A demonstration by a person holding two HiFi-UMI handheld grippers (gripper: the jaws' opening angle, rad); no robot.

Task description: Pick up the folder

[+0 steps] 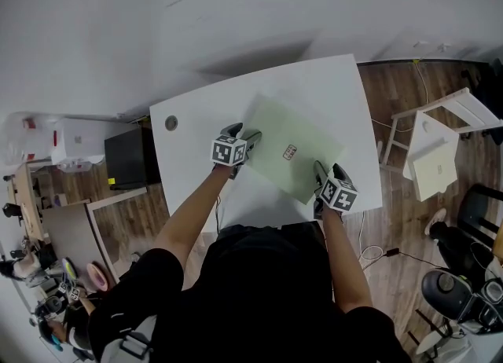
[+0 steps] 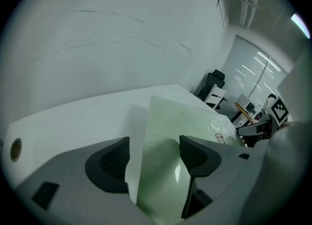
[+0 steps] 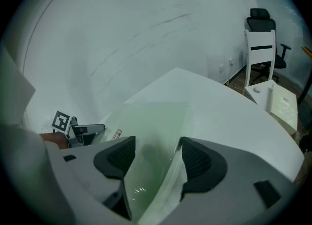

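A pale green translucent folder with a small label lies flat and askew on the white table. My left gripper is at the folder's left corner and my right gripper at its near right corner. In the left gripper view the left gripper stands open, with the folder's corner edge between the dark pads and a gap beside the left pad. In the right gripper view the right gripper is also open, and the folder's corner lies between its pads unpinched.
A round cable hole sits near the table's left corner. A white chair stands on the wood floor at the right, and a black cabinet at the left. A black office chair stands behind the white chair.
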